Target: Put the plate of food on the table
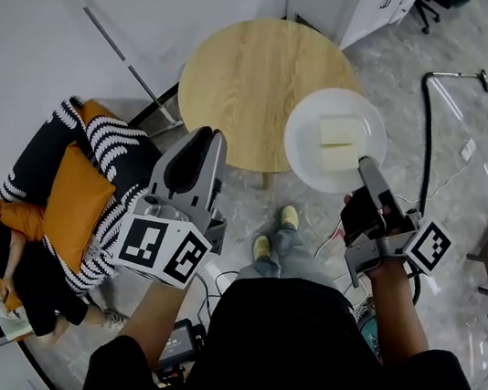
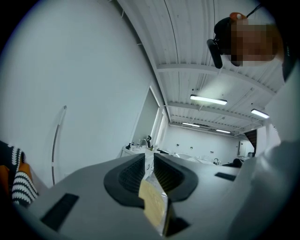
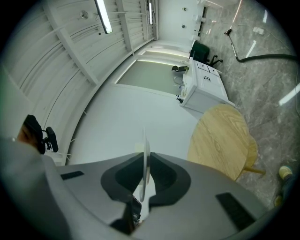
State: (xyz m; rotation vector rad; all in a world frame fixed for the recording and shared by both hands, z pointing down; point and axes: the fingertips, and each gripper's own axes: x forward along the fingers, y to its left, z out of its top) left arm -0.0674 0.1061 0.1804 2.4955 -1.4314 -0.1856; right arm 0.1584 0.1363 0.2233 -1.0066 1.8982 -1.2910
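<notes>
Round wooden table (image 1: 245, 87) below; right fingers (image 3: 166, 180) pinch smooth white plate (image 1: 303, 147) rim, left fingers (image 2: 129, 176) closed

Your head camera looked steeply down from above and behind both grippers, with the left gripper (image 1: 205, 140) and the right gripper (image 1: 366, 165) close below it. Each gripper camera sat just behind its own jaws and faced level along them. With your head view, the right one shared the round table (image 1: 245, 87), right of its jaws. The left one shared the striped cushion (image 1: 114, 137), left of its jaws.
</notes>
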